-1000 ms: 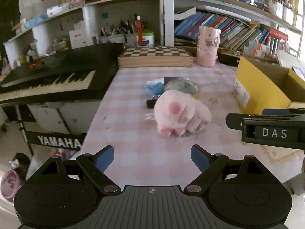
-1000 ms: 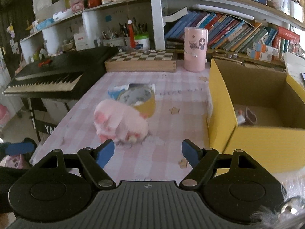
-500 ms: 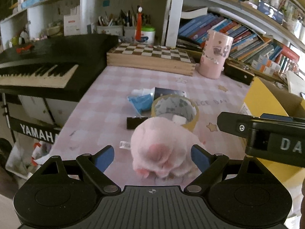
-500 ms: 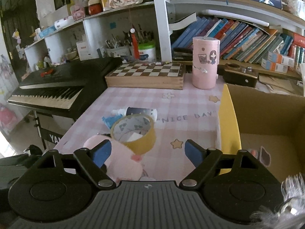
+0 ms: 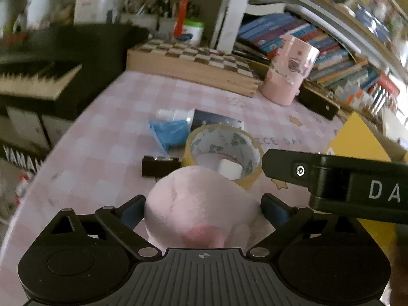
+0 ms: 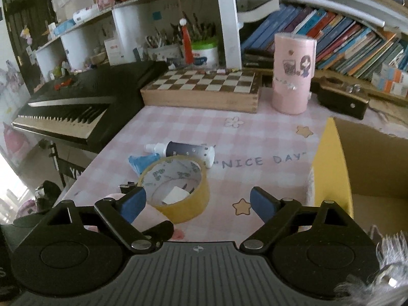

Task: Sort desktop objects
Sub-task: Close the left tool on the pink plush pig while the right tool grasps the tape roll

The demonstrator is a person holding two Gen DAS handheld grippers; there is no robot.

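The pink plush toy [image 5: 201, 204] sat on the pink checked surface [image 5: 122, 117], a rounded, soft, pale pink lump with a darker rose patch low on the side facing the left wrist camera. It lay between the blue fingers [image 5: 131, 210] of the left gripper [image 5: 202, 211], whose jaws were opening; the toy filled nearly the whole gap, and blur at the edges made it hard to say whether the pads still touched the fur, though they did not seem to press it.

Just beyond the toy stood a roll of yellowish tape [image 5: 224, 150] lying flat, with a small white block [image 5: 230, 167] inside its ring. A blue packet [image 5: 169, 132], a dark bottle with a white cap [image 5: 201, 119] and a small black clip [image 5: 159, 165] lay close around the roll.

The right gripper [image 6: 197, 204] hung over the surface with nothing between its blue fingers [image 6: 262, 204], its jaws opening too; the tape roll lay just ahead of its left finger, and a sliver of the toy showed under that finger. A yellow cardboard box [image 6: 331, 168] stood at the right, well apart from the toy. At the back were a chessboard box [image 6: 204, 89] and a pink cylinder [image 6: 293, 74].
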